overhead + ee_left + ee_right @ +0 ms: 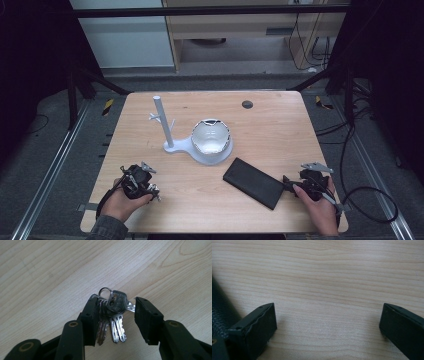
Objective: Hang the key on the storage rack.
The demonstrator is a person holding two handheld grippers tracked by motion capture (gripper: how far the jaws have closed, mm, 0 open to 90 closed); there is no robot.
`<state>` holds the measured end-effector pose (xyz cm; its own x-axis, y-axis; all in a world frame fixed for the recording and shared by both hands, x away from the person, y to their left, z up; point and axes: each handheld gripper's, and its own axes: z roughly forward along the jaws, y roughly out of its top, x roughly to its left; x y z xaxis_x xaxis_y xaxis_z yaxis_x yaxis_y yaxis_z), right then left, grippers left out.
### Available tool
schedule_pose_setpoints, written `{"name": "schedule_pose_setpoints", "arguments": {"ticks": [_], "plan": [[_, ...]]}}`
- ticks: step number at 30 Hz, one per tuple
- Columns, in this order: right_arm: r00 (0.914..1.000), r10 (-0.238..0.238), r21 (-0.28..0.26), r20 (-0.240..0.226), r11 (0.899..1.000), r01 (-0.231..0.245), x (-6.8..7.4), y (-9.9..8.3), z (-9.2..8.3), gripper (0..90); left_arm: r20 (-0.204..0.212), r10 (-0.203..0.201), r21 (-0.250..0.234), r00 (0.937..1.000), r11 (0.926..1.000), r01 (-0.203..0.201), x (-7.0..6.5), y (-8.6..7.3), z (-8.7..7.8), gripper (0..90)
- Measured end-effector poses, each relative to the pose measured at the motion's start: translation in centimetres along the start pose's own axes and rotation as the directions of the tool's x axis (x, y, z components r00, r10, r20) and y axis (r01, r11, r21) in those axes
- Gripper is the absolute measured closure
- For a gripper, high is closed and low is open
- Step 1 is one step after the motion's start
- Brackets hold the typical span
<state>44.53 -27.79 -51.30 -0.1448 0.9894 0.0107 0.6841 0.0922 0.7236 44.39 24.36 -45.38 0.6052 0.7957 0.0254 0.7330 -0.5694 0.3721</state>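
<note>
A bunch of silver keys point(112, 312) on a ring lies on the wooden table, between the jaws of my left gripper point(116, 300). The left pad rests against the bunch, and a gap separates most of the keys from the right pad, with one key tip reaching its edge. In the high view my left gripper point(150, 190) sits near the table's front left, held in a hand. My right gripper point(329, 307) stands wide open over bare wood with nothing between its jaws. A black wallet point(252, 182) lies just left of my right gripper point(287, 182).
A white stand point(162, 122) with a post and short pegs rises at the table's middle; on its base sits a shiny bowl point(211, 137). A dark round hole point(247, 104) marks the far side. The wallet's edge point(220, 307) shows in the right gripper view.
</note>
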Motion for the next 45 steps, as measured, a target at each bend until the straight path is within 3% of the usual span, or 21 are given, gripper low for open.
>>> {"name": "schedule_pose_setpoints", "arguments": {"ticks": [21, 29, 36, 39, 44, 45], "plan": [[1.0, -0.005, -0.001, 0.003, 1.0, 0.005, 0.0, 0.0, 0.0, 2.0, 0.019, 0.013, 0.047, 0.9997, 0.9988, -0.014, 0.9, -0.5, 1.1, 55.1], [1.0, -0.005, -0.001, 0.003, 1.0, 0.005, 0.0, 0.0, 0.0, 2.0, 0.034, 0.0, 0.032, 0.9994, 0.9995, -0.002, 1.3, -0.5, 1.4, 55.1], [1.0, -0.005, -0.001, 0.003, 1.0, 0.005, 0.0, 0.0, 0.0, 1.9, 0.038, 0.0, 0.012, 0.9993, 0.9999, 0.0, 1.4, -0.7, 1.3, 77.9], [1.0, -0.005, -0.002, 0.003, 1.0, 0.005, 0.0, 0.0, 0.0, 2.0, 0.032, 0.001, 0.005, 0.9995, 1.0, -0.001, 1.3, -0.8, 1.3, 80.2], [1.0, -0.006, -0.001, 0.003, 1.0, 0.006, 0.0, 0.0, 0.0, 2.0, -0.016, 0.011, -0.004, 0.9998, 0.9999, -0.011, 0.6, -0.8, 0.9, 80.5], [1.0, -0.005, -0.001, 0.003, 1.0, 0.005, 0.0, 0.0, 0.0, 2.0, -0.015, 0.015, -0.017, 0.9998, 0.9997, -0.015, 0.5, -0.8, 0.8, 84.0]]}}
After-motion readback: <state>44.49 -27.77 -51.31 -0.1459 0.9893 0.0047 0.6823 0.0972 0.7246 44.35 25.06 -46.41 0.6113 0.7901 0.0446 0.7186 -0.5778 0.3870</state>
